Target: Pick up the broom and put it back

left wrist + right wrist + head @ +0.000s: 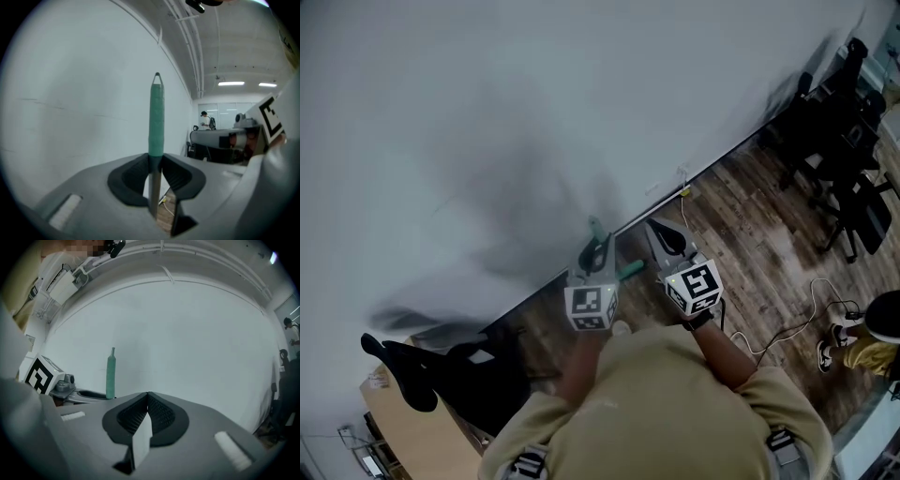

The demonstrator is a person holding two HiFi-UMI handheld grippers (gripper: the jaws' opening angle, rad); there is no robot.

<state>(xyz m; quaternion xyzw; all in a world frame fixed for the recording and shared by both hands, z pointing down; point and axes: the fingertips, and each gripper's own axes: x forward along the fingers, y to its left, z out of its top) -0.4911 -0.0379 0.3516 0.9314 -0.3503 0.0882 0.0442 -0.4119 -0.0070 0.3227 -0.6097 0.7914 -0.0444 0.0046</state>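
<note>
The broom's handle (156,112) stands upright, with a teal grip on top and a grey shaft below. My left gripper (157,161) is shut on it just where the teal grip ends. From the head view the teal top (597,228) pokes out past the left gripper (598,251), close to the white wall (487,112). The broom's head is hidden. My right gripper (148,397) is shut with nothing in it, its pads touching. It hovers to the right of the left one (661,230). The right gripper view shows the handle (111,373) and left gripper (77,393) on its left.
Wooden floor (750,244) runs along the wall's foot. Black office chairs (844,141) stand at the far right. A white cable (787,328) lies on the floor. Dark objects (441,370) sit on a light board at the lower left. A person (205,120) stands far off.
</note>
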